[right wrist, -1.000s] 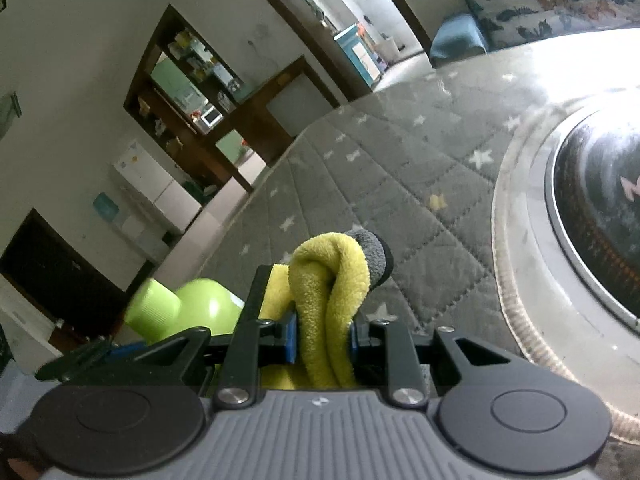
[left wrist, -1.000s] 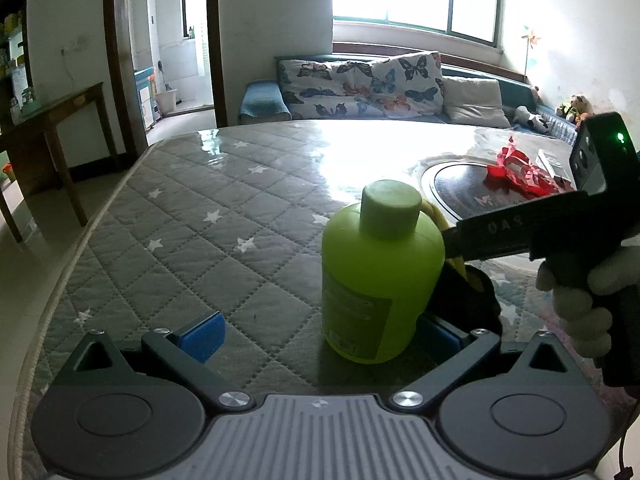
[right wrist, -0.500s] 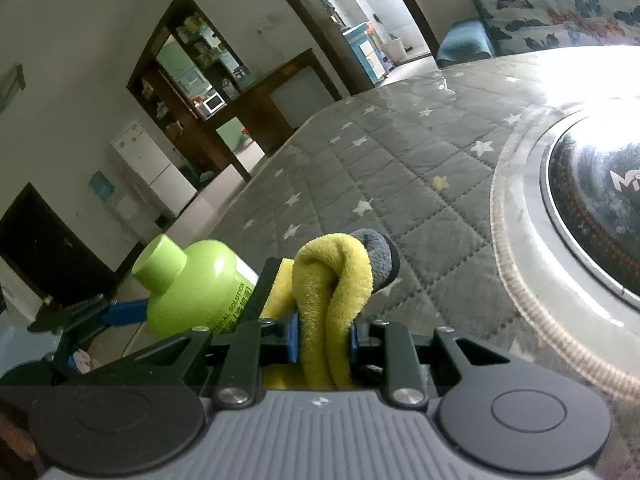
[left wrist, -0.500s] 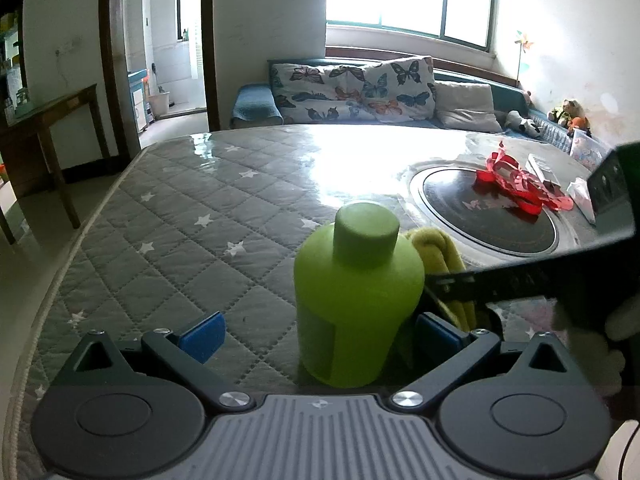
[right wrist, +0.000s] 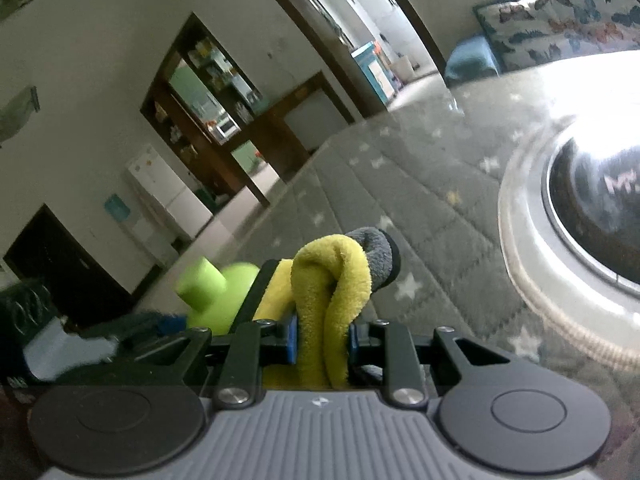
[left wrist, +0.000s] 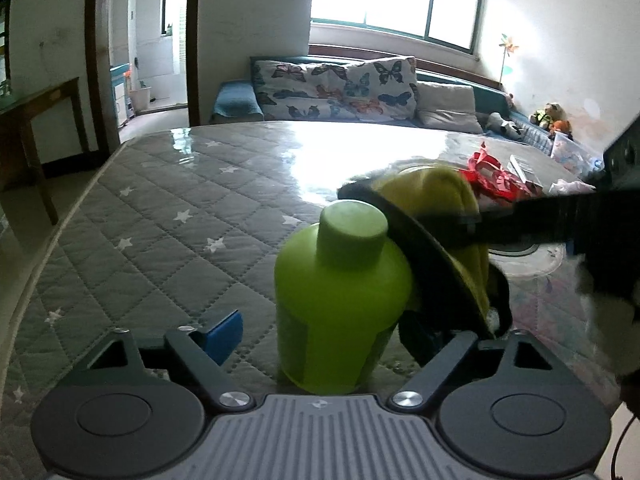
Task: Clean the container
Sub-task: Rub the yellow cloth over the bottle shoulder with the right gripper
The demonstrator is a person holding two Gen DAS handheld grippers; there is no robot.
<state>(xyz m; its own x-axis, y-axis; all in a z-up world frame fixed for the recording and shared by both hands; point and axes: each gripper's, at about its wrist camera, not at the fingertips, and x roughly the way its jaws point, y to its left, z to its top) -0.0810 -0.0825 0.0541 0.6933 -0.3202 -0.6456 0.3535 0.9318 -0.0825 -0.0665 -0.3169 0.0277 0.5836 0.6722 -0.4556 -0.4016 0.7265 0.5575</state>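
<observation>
A lime green bottle [left wrist: 340, 304] with a round cap stands on the quilted tabletop, between the fingers of my left gripper [left wrist: 328, 332]. The left jaws are wide apart; only the left blue pad [left wrist: 224, 334] shows clear of the bottle, the right one is hidden. My right gripper [right wrist: 322, 338] is shut on a yellow and grey cloth [right wrist: 336, 280]. The cloth [left wrist: 444, 232] presses against the bottle's right shoulder next to the cap. The bottle [right wrist: 216, 296] shows blurred at lower left in the right wrist view.
A grey star-quilted cover [left wrist: 168, 216] spreads over the table. A round black cooktop [right wrist: 592, 220] with a pale rim sits to the right. Red packaging [left wrist: 492, 176] and papers lie beyond it. A sofa with butterfly cushions [left wrist: 340, 88] stands behind the table.
My right gripper has carried the cloth up the bottle's right side, from low behind it to its shoulder by the cap. The left wrist view has come closer to the bottle.
</observation>
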